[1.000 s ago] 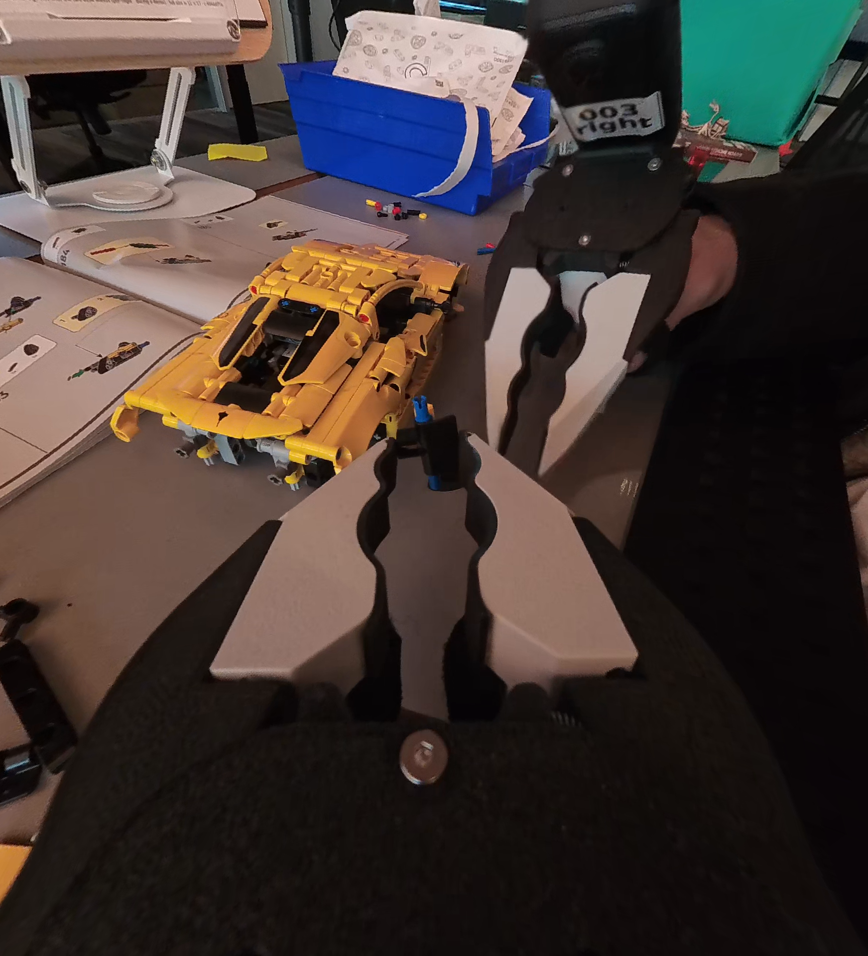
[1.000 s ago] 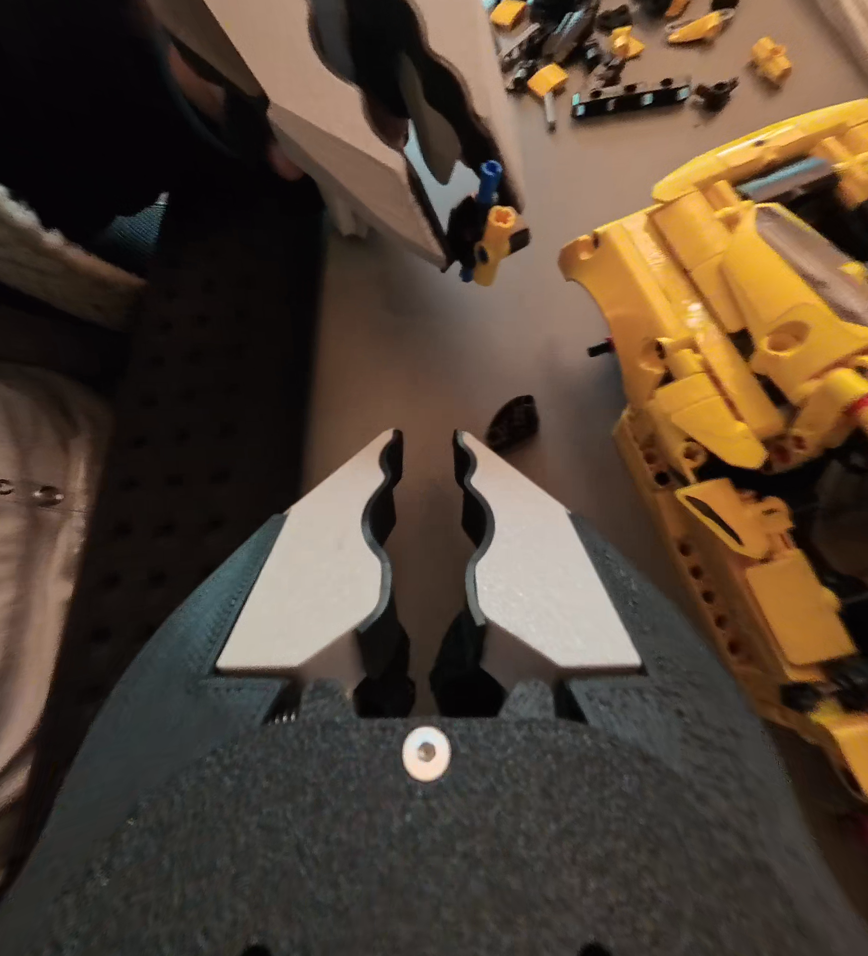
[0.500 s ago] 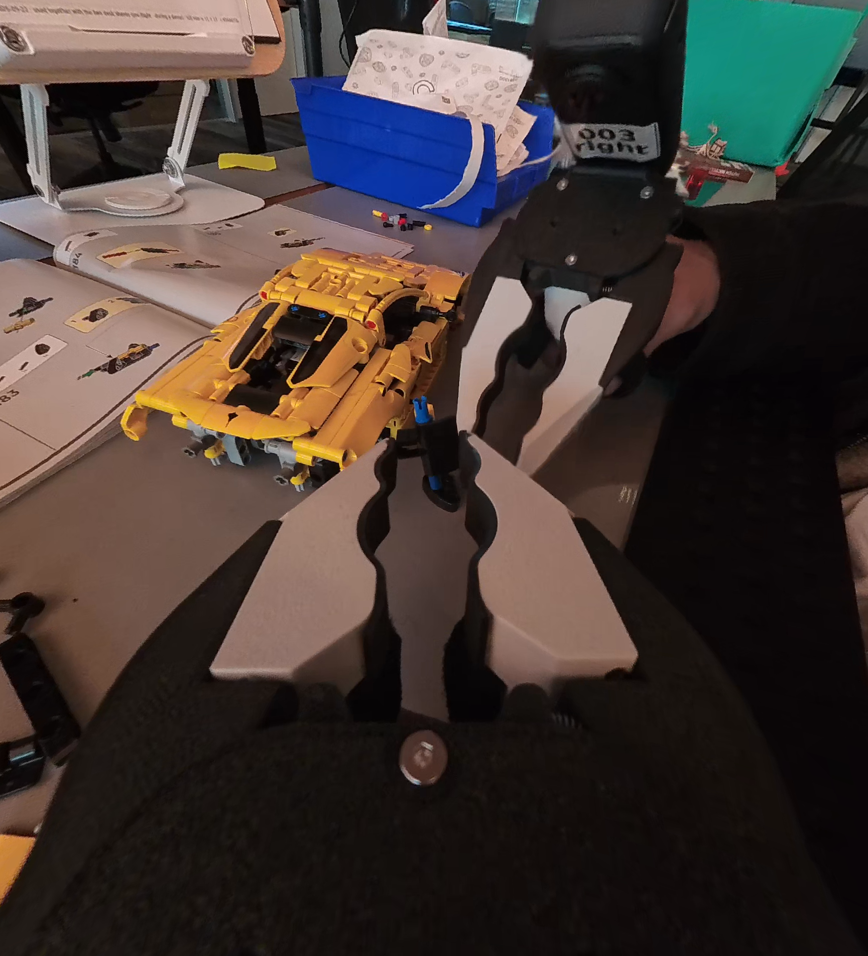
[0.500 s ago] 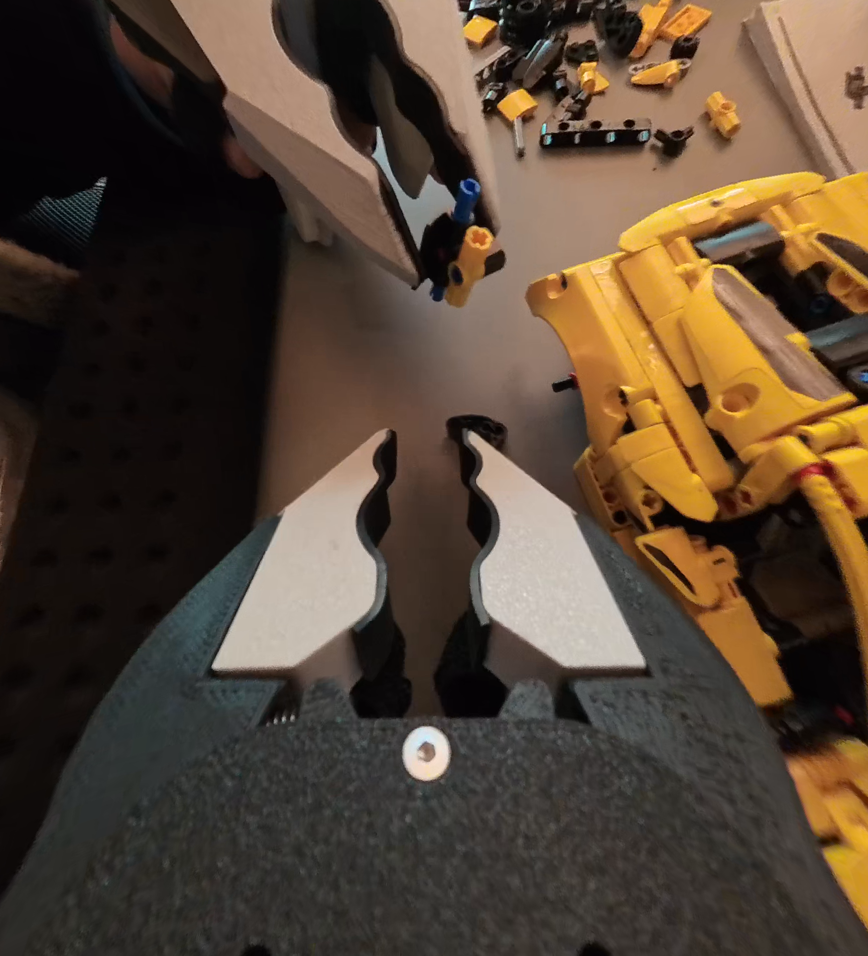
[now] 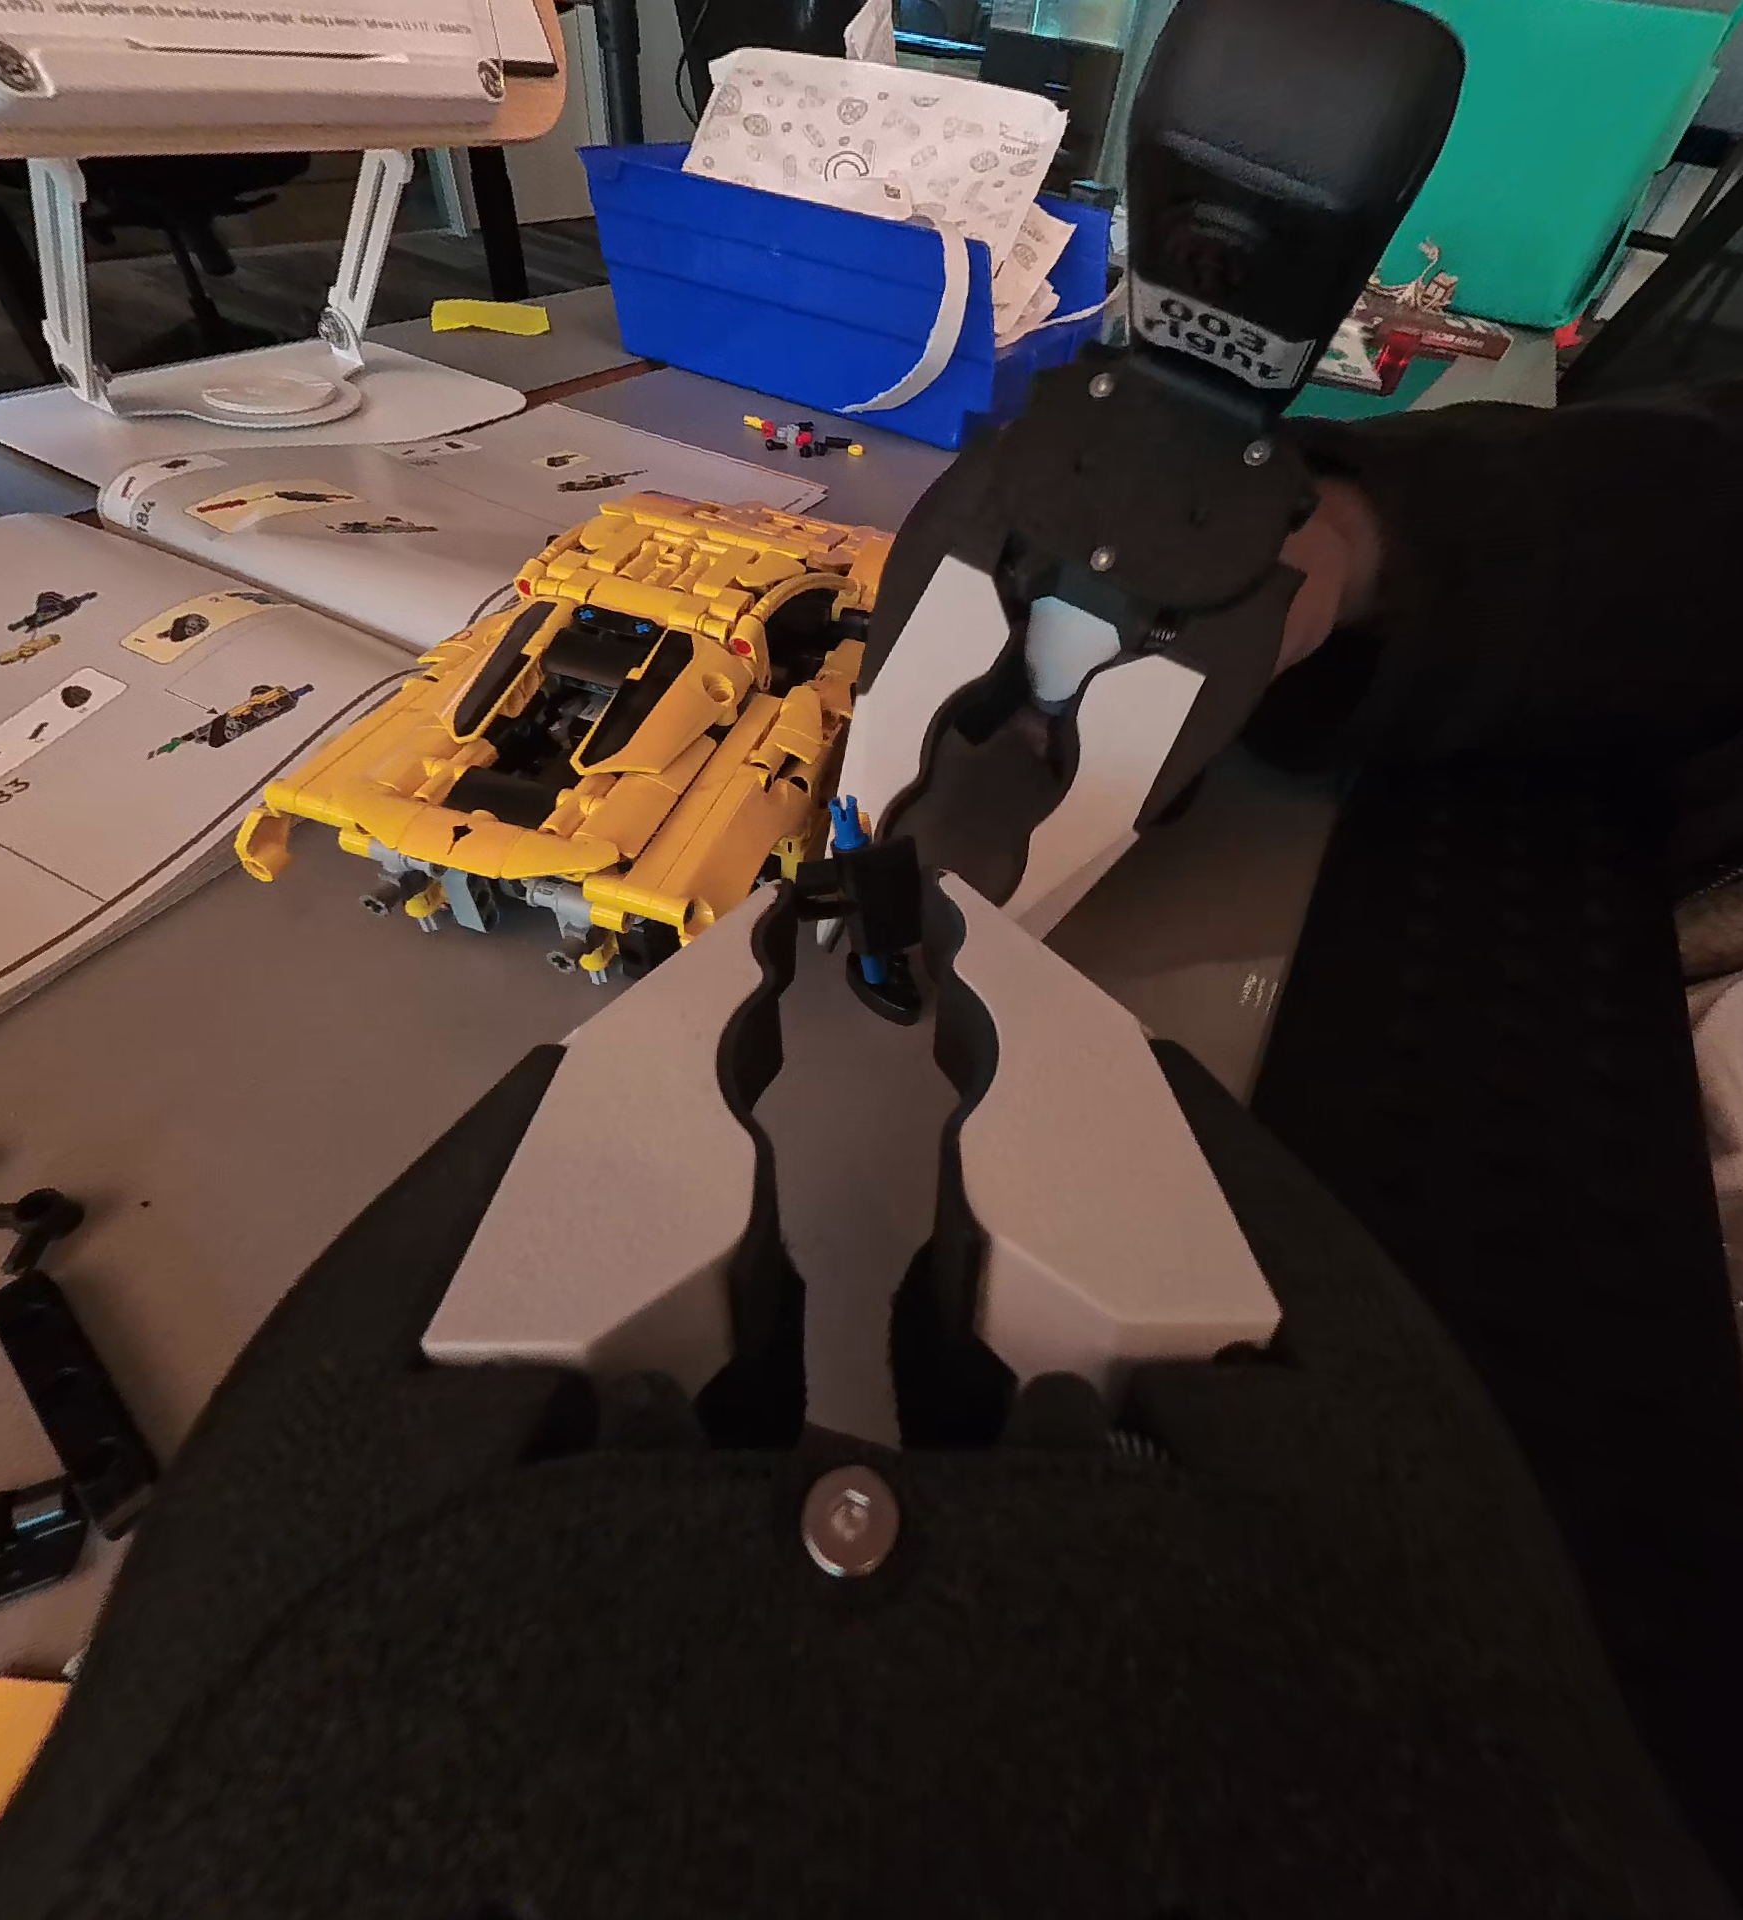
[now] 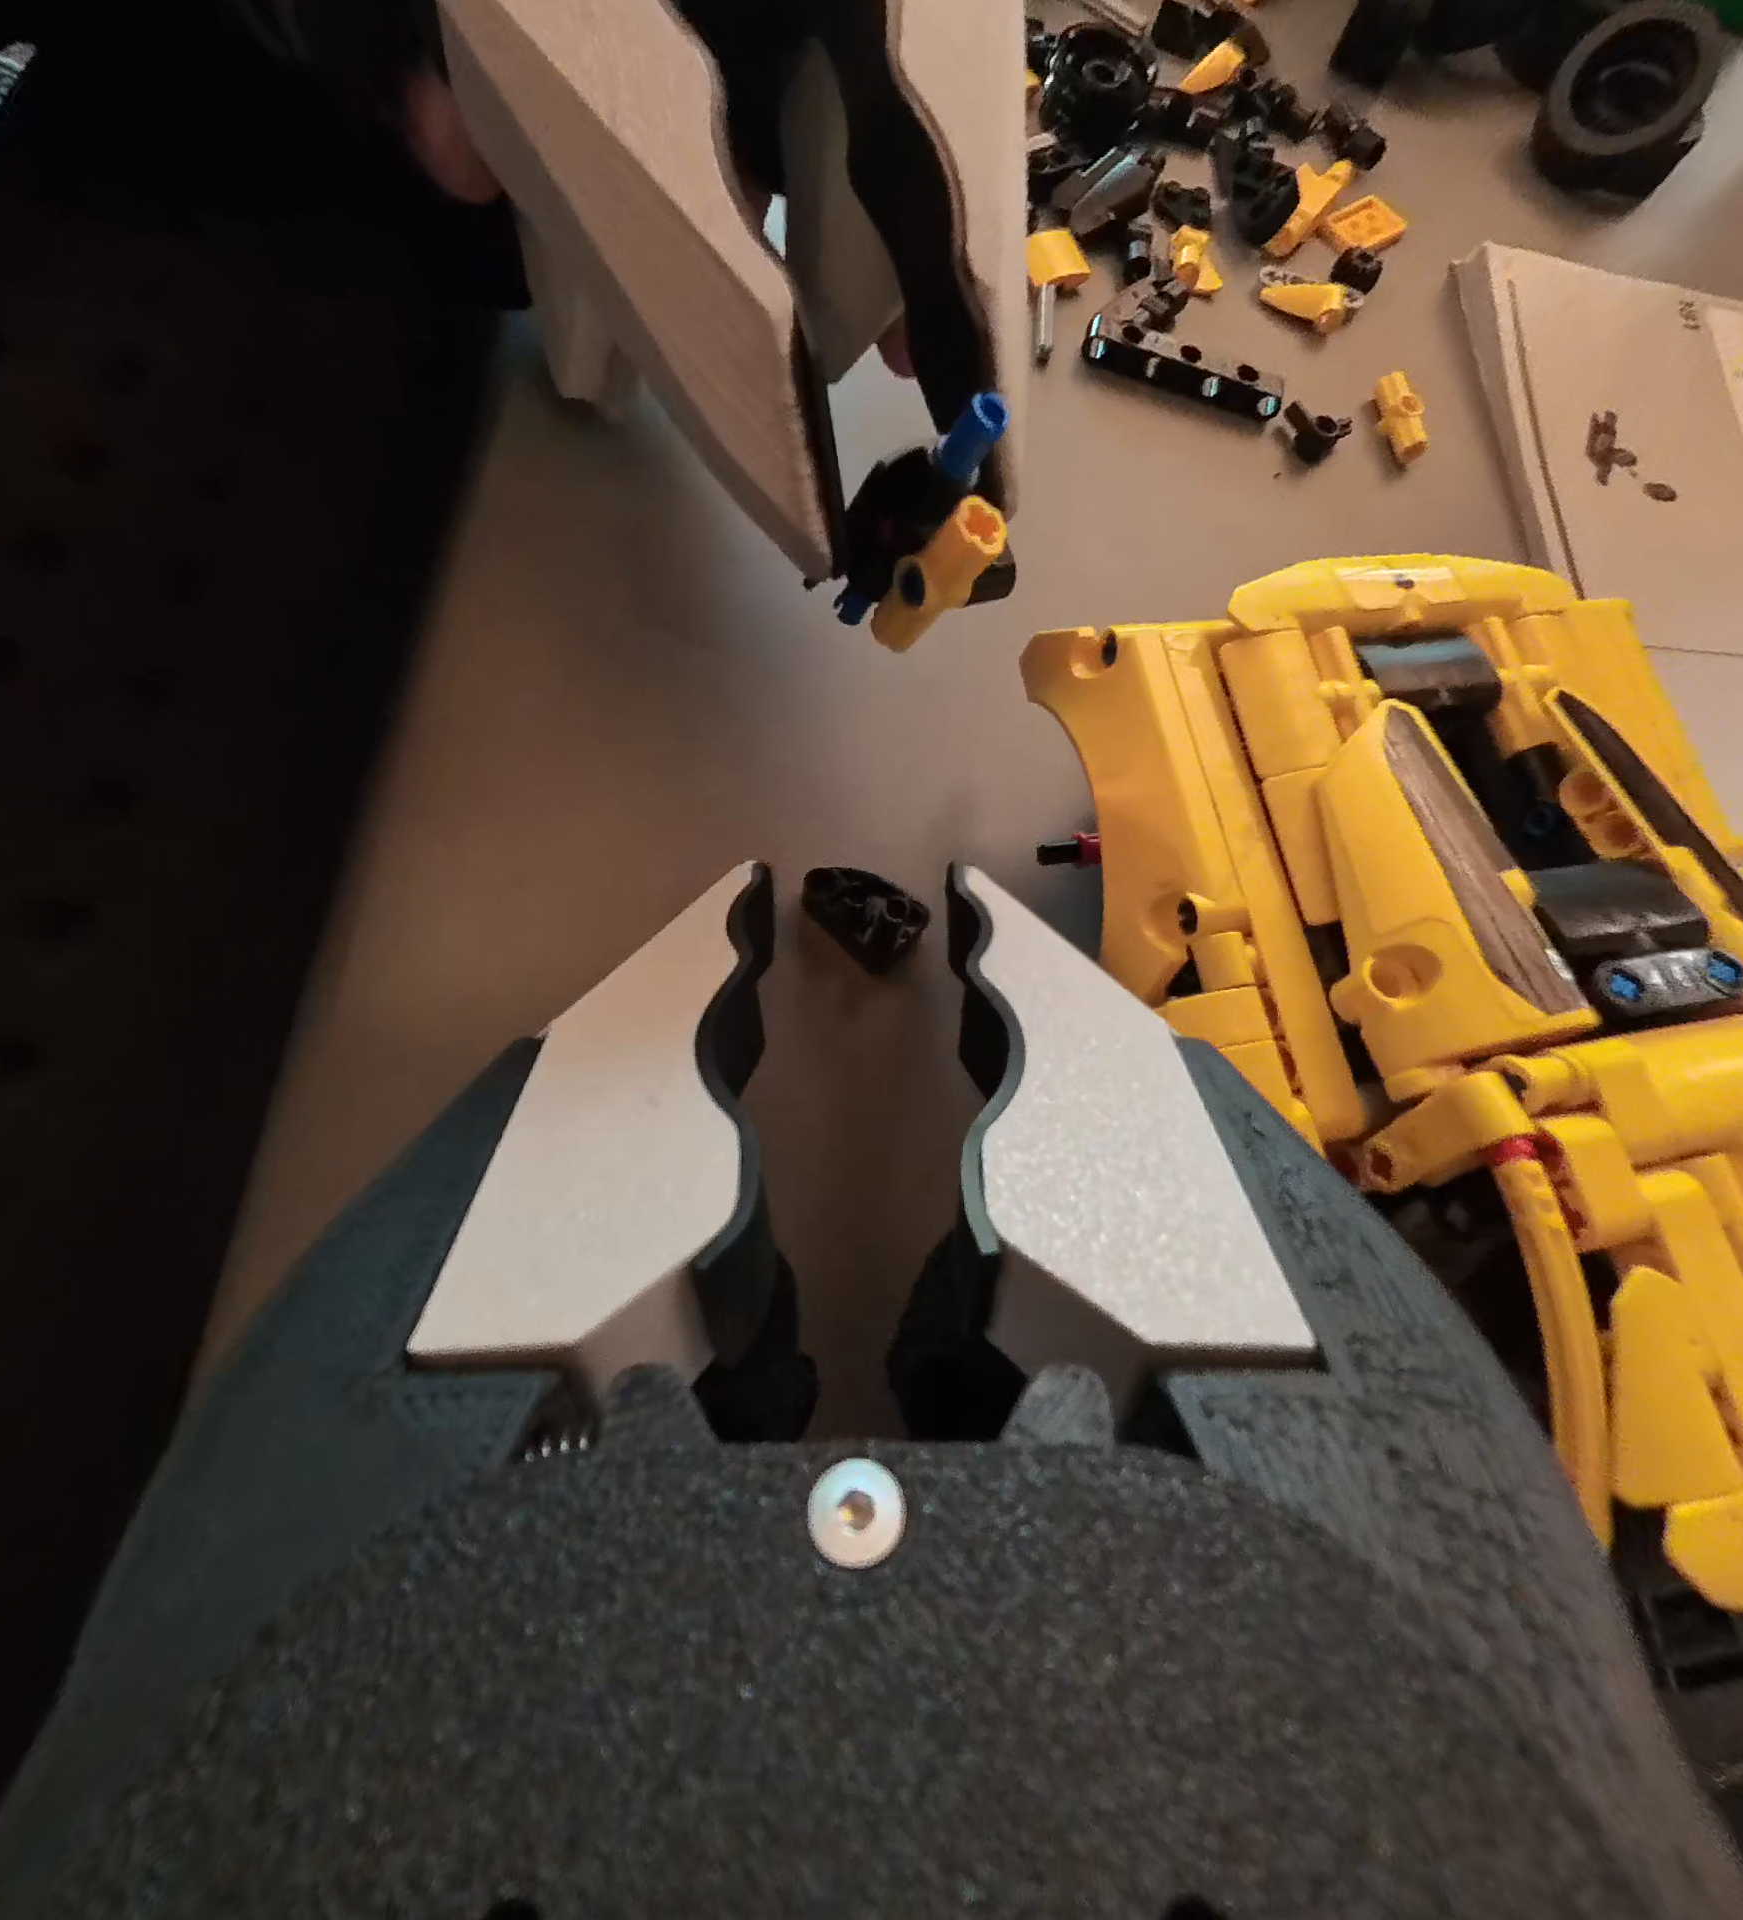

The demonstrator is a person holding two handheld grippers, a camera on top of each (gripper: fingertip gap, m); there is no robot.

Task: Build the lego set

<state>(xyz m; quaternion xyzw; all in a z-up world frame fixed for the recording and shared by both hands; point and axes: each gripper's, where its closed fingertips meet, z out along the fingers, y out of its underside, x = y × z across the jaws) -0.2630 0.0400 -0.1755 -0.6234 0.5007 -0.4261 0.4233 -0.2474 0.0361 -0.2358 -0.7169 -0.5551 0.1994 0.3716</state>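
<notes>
Now R tongs (image 6: pixel 859 904) spread wider vs earlier, straddling black piece (image 6: pixel 867 933), L tongs (image 5: pixel 862 914) still pinching blue-pin subassembly (image 5: pixel 872 904).

Yellow car (image 5: pixel 597 727), blue bin (image 5: pixel 794 281).

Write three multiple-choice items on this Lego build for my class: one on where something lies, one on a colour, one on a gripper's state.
1. Where does the small black piece lie?
A. on the table between the right gripper's fingertips
B. on top of the car
C. in the blue bin

2. What colour is the car?
A. red
B. yellow
C. green

3. What state is the left gripper in?
A. wide open and empty
B. out of view
C. shut on a small assembly

Answers:
1 A, the right wrist view shows it on the grey table between the open tips.
2 B, its body panels are yellow.
3 C, the small assembly of black, blue and yellow parts sits pinched at its tips.
</notes>
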